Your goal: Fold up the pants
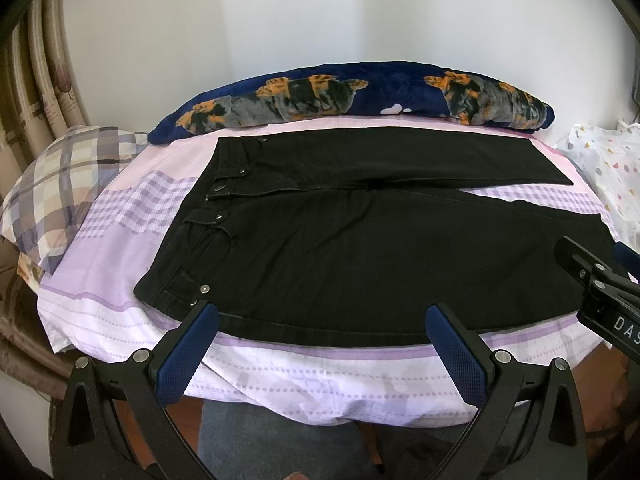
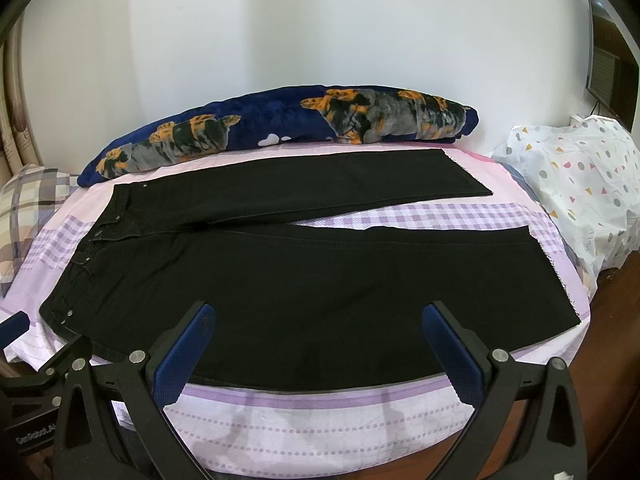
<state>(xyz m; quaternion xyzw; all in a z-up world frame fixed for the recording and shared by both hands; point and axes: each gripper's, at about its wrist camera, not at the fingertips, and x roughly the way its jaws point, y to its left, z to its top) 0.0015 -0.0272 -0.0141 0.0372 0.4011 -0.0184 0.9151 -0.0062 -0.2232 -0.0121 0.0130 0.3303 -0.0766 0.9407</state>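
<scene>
Our black denim pants lie flat on the lilac checked bedsheet. Left gripper and right gripper hover wide open, empty; we should pinch both layers of the near leg's edge.

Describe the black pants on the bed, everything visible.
The black pants look like denim, with metal rivets and a waist button. They lie flat and unfolded, front up, on the lilac checked bedsheet, waistband left, legs spread in a narrow V to the right, hems slightly frayed. Nothing grips them; both grippers hover open at the near edge.
</scene>
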